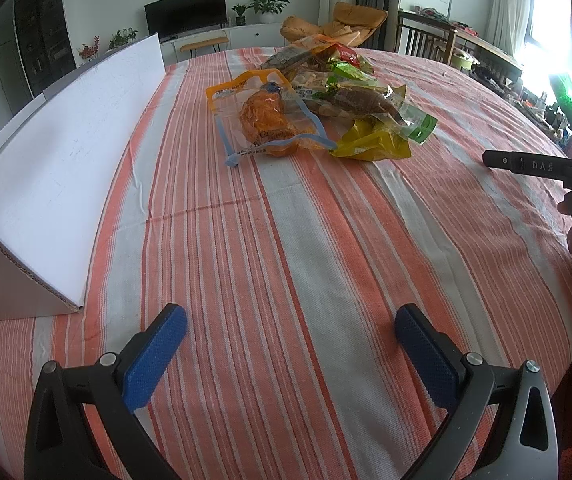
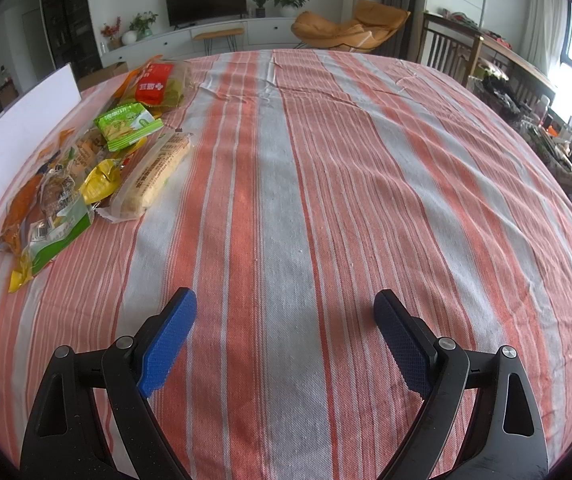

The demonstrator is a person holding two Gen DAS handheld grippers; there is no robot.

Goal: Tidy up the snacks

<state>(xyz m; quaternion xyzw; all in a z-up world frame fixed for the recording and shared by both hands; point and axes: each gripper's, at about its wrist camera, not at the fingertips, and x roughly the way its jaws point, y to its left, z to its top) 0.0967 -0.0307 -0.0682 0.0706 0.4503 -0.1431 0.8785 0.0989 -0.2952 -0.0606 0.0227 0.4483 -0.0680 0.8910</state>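
Note:
A heap of snack packets (image 1: 318, 92) lies on the striped tablecloth (image 1: 286, 240), well ahead of my left gripper (image 1: 291, 320), which stands open and empty. Nearest in the heap are an orange snack in a clear bag (image 1: 266, 116) and a yellow packet (image 1: 370, 142). In the right wrist view the same heap (image 2: 98, 152) lies at the far left, with a green packet (image 2: 128, 124), a red packet (image 2: 154, 84) and a long pale biscuit pack (image 2: 156, 178). My right gripper (image 2: 285, 306) is open with nothing in it, over bare cloth.
A white cardboard box (image 1: 58, 164) stands along the table's left side, its wall also in the right wrist view (image 2: 14, 132). A hand holding the other gripper's black handle (image 1: 542, 168) shows at the right edge. Chairs and a television stand beyond the table.

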